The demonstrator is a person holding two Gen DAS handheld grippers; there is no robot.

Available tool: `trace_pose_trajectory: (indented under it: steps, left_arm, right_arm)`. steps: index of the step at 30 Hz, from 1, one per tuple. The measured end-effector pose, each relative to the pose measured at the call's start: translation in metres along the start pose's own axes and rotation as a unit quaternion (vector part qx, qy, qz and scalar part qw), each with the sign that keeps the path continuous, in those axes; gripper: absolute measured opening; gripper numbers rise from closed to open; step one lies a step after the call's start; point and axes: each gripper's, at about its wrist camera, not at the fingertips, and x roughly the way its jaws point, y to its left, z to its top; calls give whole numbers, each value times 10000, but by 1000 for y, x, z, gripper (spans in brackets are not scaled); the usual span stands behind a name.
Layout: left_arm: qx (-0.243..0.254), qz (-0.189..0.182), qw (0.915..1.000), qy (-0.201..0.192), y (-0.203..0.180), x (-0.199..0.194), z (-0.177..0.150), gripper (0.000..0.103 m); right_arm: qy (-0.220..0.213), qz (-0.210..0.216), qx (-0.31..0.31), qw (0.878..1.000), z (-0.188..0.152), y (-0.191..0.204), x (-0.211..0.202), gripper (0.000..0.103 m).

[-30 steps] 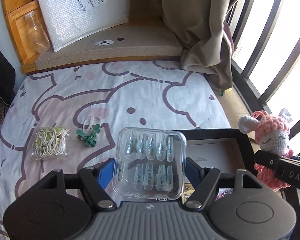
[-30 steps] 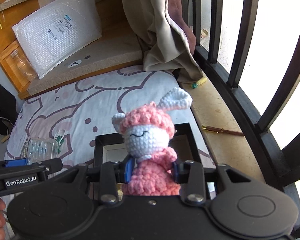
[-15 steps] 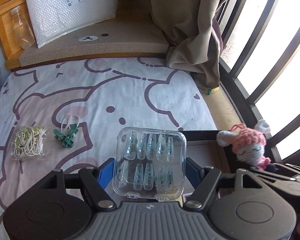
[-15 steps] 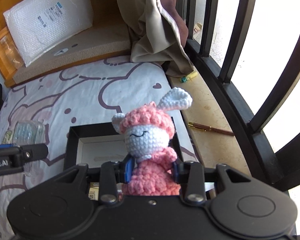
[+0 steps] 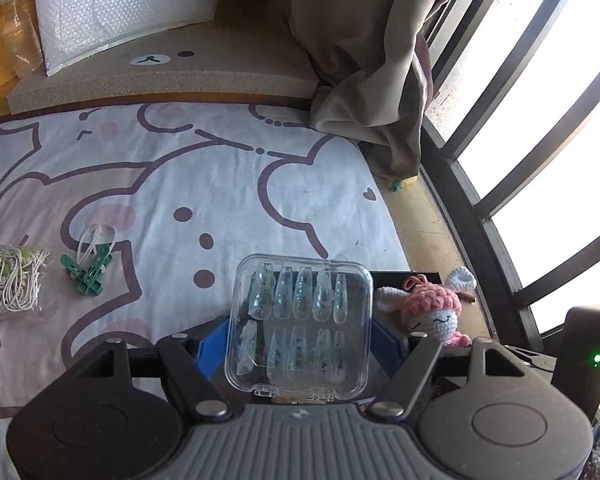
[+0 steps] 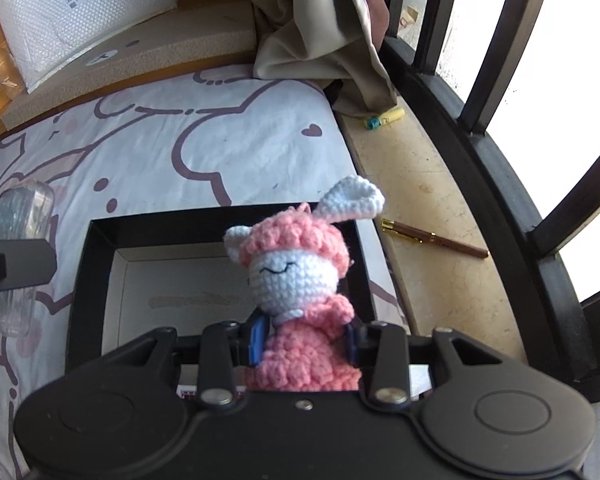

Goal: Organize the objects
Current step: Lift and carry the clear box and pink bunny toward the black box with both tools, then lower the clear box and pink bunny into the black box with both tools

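We see our left tool (image 5: 300, 344) pinching a clear plastic case of press-on nails (image 5: 300, 324) by its two sides, the blue pads pressed to the case, which stands tilted up before the camera. It hangs above the near edge of a bed sheet (image 5: 172, 184) printed with cartoon outlines, partly over the black box (image 5: 388, 278) that shows behind it. Our right tool (image 6: 304, 340) is clamped on the pink body of a crocheted bunny (image 6: 296, 268), upright, with its white face and pink cap above the pads and one white ear raised. The bunny hangs over the open black box (image 6: 80, 280), whose pale inner floor shows under it; the box lies on the sheet by the window-side edge of the bed. On the sheet to the left lie green clothes pegs (image 5: 88, 272) and, just beside them, a small bag of white cord (image 5: 12, 280). A brown pen (image 6: 434, 238) lies on the stone sill (image 6: 432, 184) near the box, and a beige curtain (image 6: 320, 28) hangs at the far end, beside a bubble mailer (image 5: 116, 4)
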Motion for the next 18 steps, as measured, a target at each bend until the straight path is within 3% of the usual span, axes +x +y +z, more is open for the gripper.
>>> trace_pose_trajectory:
  steps: [10,18]
  left_arm:
    - [-130,-201,9996,148,-6,21,0,74]
    - [-400,-387,9983,195,-14,36,-1,74]
  right_arm:
    - [135,-154,74,9998,-1,-1,33,39]
    - [169,155,274,9994,2,-9,29,47]
